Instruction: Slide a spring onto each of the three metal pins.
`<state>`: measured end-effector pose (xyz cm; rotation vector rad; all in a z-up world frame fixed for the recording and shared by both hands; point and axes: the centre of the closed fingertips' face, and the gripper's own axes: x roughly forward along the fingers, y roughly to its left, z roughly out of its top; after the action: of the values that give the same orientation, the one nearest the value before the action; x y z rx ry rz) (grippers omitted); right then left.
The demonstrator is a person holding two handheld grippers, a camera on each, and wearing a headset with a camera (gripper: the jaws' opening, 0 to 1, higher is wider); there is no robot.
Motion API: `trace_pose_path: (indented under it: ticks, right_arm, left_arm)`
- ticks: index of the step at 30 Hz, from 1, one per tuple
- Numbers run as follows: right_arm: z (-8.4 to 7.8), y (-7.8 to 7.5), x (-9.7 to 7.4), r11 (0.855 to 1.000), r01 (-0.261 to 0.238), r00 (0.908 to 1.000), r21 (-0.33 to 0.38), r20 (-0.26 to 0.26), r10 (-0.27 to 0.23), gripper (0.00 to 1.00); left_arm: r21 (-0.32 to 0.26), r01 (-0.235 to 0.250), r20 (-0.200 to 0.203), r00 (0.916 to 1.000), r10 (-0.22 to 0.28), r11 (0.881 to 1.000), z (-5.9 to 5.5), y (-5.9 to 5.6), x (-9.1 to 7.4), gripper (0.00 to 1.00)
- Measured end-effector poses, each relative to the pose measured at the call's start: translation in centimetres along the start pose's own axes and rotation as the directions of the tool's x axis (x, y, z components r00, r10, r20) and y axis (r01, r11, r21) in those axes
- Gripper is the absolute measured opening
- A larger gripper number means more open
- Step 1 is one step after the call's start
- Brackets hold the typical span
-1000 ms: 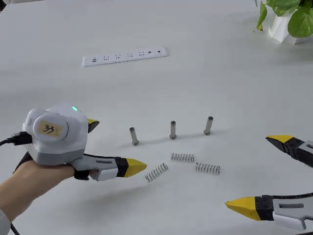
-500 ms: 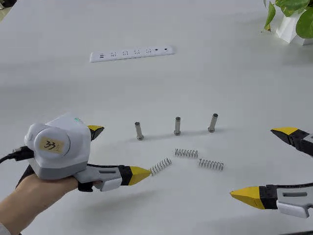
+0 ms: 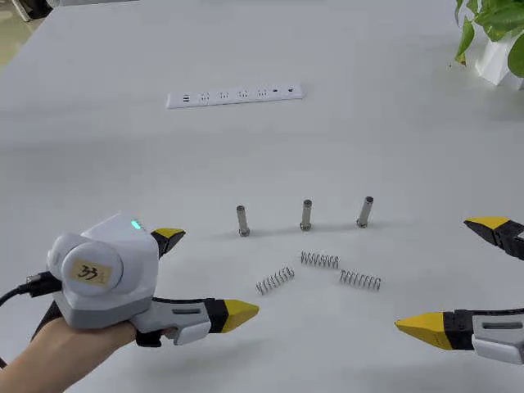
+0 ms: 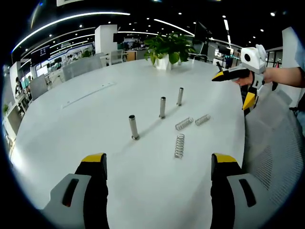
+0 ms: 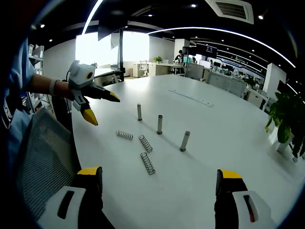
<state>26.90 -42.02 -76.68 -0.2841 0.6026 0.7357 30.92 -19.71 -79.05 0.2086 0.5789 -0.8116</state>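
- Three metal pins stand upright in a row near the middle of the bench (image 3: 123, 147): the left pin (image 3: 242, 221), the middle pin (image 3: 306, 215) and the right pin (image 3: 365, 212). Each rests on its wider foot with its top bare, which I judge leaves it free to take a spring from above.
- Three springs lie on their sides just on the person's side of that row, apart from the pins. The left spring (image 3: 275, 280) lies slanted between the left and middle pins, the middle spring (image 3: 319, 259) lies before the middle pin, and the right spring (image 3: 360, 280) lies near it, not touching. No pin carries a spring, so the task looks unstarted.
- The left gripper (image 3: 210, 272) hovers over the near edge with its jaws spread wide and empty. Its nearer tip points toward the left spring, probably the first pick.
- The right gripper (image 3: 444, 273) hangs by the right edge, also gaping wide and holding nothing, likely ready to steady a pin or take the right spring.
- A power strip (image 3: 235, 96) lies toward the far edge and a potted plant (image 3: 491, 24) at the far right corner, both well clear of the work.
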Motion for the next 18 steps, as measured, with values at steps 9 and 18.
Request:
trace_pose_path:
  ticks: [9,18]
  right_arm:
    - [-0.2,0.1,-0.2,1.0,-0.006,1.0,-0.002,-0.006,0.006,0.99]
    - [-0.5,0.5,-0.1,1.0,-0.012,0.9999,0.004,-0.011,0.012,0.99]
  left_arm:
    - [-0.009,0.003,0.019,0.9998,-0.003,1.0,-0.2,-0.8,-0.2,0.84]
    - [0.041,0.043,0.004,0.9991,-0.043,0.998,-0.4,-2.0,0.9,0.72]
